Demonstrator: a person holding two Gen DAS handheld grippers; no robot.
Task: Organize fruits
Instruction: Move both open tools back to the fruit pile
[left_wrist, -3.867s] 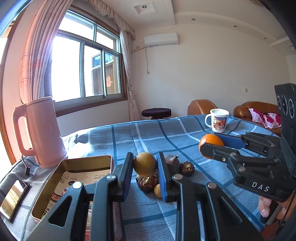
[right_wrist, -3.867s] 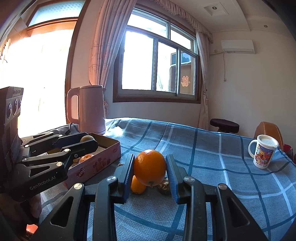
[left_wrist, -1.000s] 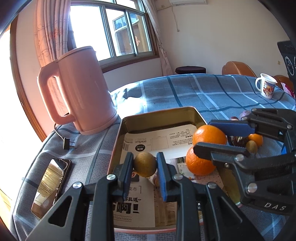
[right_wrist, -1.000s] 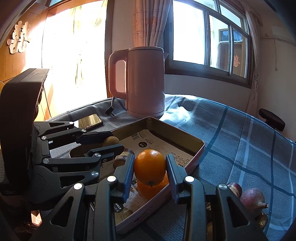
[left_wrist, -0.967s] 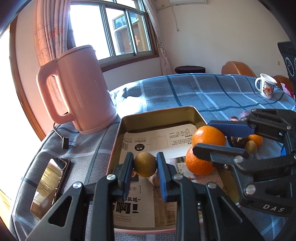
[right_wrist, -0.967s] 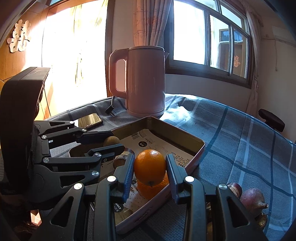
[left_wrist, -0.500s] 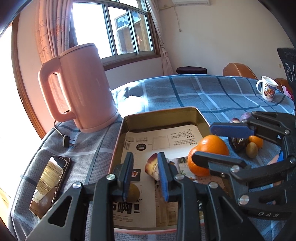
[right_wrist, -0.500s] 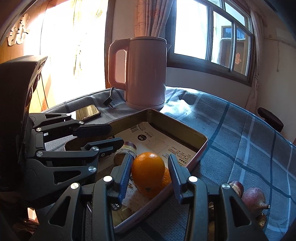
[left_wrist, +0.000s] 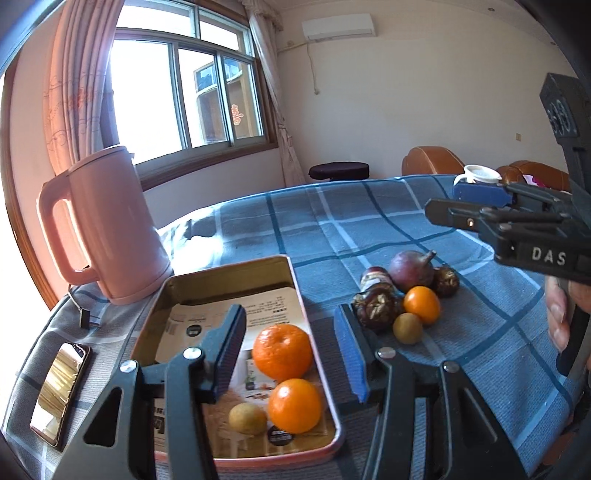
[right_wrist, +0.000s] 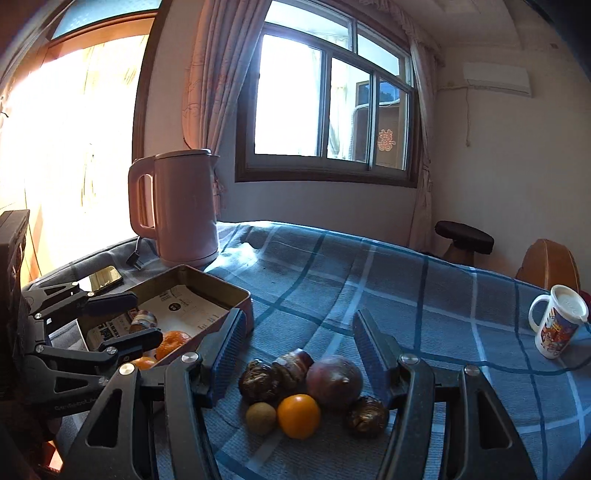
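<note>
A pink-rimmed metal tin (left_wrist: 295, 280) lined with paper holds two oranges (left_wrist: 282, 352) (left_wrist: 294, 405) and a small brown fruit (left_wrist: 247, 418). My left gripper (left_wrist: 291, 350) is open and empty above the tin's right side. A pile of fruit lies on the blue checked cloth right of the tin: a small orange (right_wrist: 298, 415), a brown fruit (right_wrist: 261, 417), a purple passion fruit (right_wrist: 334, 380) and dark wrinkled ones (right_wrist: 258, 380). My right gripper (right_wrist: 299, 354) is open and empty just above this pile. The tin also shows in the right wrist view (right_wrist: 221, 286).
A pink kettle (left_wrist: 107, 229) stands behind the tin, its plug beside it. A phone (left_wrist: 59, 391) lies at the table's left edge. A white printed mug (right_wrist: 557, 325) stands far right. Chairs and a stool are beyond the table.
Both grippers opened and let go: the brown fruit and the orange now lie in the tin. The right gripper has moved right, over the fruit pile; the left has pulled back and up.
</note>
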